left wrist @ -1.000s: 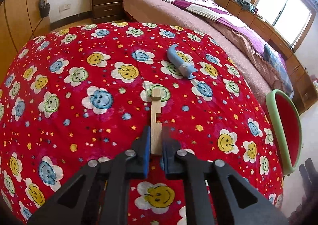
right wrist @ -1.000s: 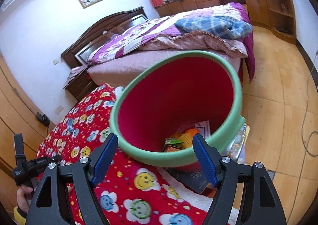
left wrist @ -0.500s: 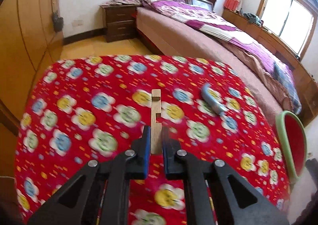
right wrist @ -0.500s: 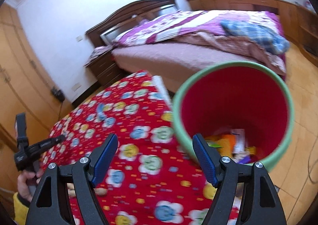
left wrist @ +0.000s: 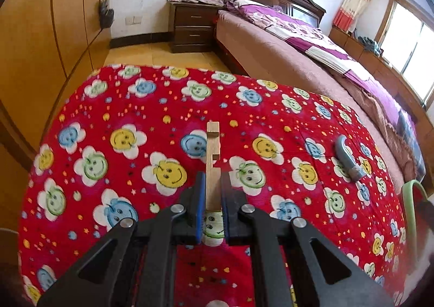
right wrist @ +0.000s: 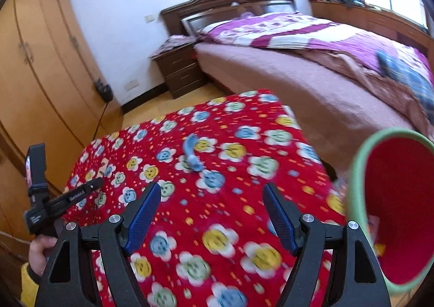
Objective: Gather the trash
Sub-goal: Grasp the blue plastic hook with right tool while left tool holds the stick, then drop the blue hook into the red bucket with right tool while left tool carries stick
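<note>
Under and ahead of the claw spreads a red tablecloth point(left wrist: 168, 106) printed with smiling flower faces in yellow, blue and green. Beyond its far edge, straight ahead, a dark wooden nightstand point(left wrist: 194, 27) with two drawers stands against the white wall, some cloth lying on top. Ahead and to the right runs a bed point(left wrist: 293, 52) with a dark headboard point(right wrist: 225, 6) and a purple patterned quilt point(right wrist: 312, 33). To the left rises an orange-brown wardrobe point(left wrist: 54, 30). Far right, a window point(left wrist: 409, 49) with a curtain point(left wrist: 352, 8) lets in light.

A home bedroom: made bed point(left wrist: 312, 63), nightstand point(left wrist: 192, 27), wooden wardrobe point(left wrist: 40, 35).
</note>
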Motion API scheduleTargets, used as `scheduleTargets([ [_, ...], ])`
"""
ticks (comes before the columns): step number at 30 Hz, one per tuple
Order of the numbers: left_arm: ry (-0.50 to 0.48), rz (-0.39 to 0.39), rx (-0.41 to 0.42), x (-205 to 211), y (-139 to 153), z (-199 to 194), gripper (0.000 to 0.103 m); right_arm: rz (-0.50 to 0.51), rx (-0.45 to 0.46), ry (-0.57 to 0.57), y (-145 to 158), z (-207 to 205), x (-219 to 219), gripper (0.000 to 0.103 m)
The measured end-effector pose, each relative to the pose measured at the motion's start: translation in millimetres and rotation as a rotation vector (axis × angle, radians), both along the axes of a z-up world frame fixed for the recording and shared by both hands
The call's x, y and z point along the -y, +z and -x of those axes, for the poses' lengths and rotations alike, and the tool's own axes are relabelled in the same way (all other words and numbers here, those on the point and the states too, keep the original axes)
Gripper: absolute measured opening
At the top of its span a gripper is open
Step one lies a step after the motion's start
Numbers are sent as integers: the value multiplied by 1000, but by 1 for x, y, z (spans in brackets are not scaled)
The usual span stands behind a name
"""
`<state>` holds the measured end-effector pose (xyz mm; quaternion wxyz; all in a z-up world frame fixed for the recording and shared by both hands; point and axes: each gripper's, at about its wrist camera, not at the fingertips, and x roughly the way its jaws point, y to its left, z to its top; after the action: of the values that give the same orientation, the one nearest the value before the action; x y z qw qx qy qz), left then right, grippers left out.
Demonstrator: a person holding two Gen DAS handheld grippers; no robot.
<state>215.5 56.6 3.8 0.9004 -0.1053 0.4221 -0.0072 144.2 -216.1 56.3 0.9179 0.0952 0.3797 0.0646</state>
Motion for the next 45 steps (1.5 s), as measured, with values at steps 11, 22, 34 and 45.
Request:
scheduleTargets([
  [11, 1, 13, 32, -1, -6, 4, 10, 107, -57, 93, -48, -74, -39, 56],
  [22, -44, -3, 58, 13, -4, 14, 10, 139, -100, 88, -62, -91, -45, 23],
  [34, -81, -15, 92, 21, 1, 22, 10, 137, -81, 41, -50, -57, -39, 22],
  [45, -128, -41, 137, 34, 9, 31, 10, 131, 14, -39, -19, 9, -13, 22],
])
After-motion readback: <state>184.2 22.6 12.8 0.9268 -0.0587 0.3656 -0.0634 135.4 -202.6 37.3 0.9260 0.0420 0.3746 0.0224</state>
